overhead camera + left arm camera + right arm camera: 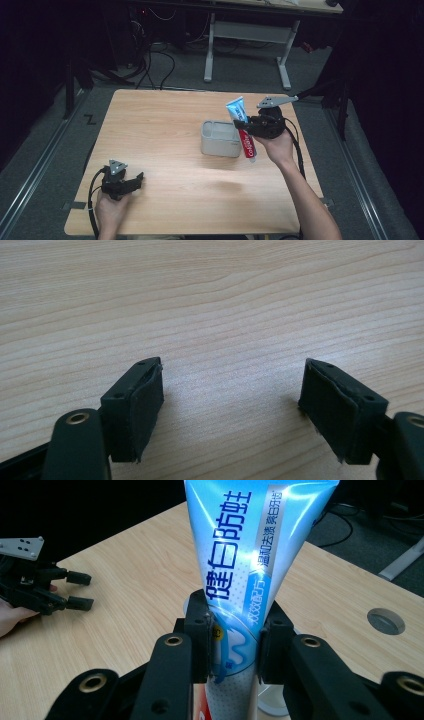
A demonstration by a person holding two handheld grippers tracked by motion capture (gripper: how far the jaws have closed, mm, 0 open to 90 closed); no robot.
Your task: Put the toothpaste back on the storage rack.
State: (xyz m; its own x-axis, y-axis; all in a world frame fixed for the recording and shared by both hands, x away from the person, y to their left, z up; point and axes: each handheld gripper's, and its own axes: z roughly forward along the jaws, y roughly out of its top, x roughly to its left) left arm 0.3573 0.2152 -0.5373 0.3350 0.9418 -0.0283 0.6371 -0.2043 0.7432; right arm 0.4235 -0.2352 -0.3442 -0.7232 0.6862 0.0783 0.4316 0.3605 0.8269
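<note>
Nearest you, your left gripper (131,181) rests low on the wooden table (165,125) by its near left corner, your hand wrapped around it from below. Its jaws stand wide apart with nothing between them, and in the left gripper view the two black pads (142,410) frame bare wood grain.

Farther out and to your right, your right gripper (243,123) is clamped on the toothpaste tube (242,127), pinching it across its middle. In the right gripper view the pads (199,630) press on both sides of the tube (240,565), whose blue flat end rises away from the jaws. From above, the tube stands steeply tilted, blue crimped end up and away from you, red and white cap end pointing down toward the table, just beside the right wall of the grey rectangular holder (221,138). The holder sits upright near the middle of the table, well apart from your left gripper
</note>
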